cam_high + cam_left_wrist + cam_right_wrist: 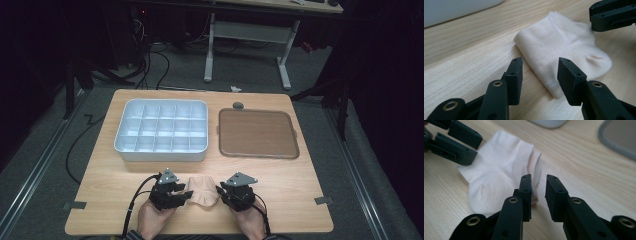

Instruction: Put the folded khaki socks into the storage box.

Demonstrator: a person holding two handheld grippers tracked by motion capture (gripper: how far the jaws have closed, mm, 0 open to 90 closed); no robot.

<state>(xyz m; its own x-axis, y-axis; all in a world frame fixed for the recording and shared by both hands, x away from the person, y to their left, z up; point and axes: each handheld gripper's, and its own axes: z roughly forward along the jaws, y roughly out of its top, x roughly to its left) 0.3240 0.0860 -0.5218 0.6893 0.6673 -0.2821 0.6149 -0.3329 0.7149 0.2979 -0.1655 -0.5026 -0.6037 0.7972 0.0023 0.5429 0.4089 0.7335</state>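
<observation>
At the near edge of the worktop, a folded pale sock lies flat between the two tools. The left hand-held gripper sits at its 9 o'clock, jaws apart around the sock's near corner without pressing it. The right hand-held gripper sits at its 3 o'clock, jaws narrowly apart, one jaw in front of the sock's cuff edge; whether it touches the fabric cannot be told. Nothing stands between sock and grippers. Farther off, at 11 o'clock, stands a white compartment tray; at 1 o'clock, a brown flat tray. The person's forearms are cut off at the bottom edge.
</observation>
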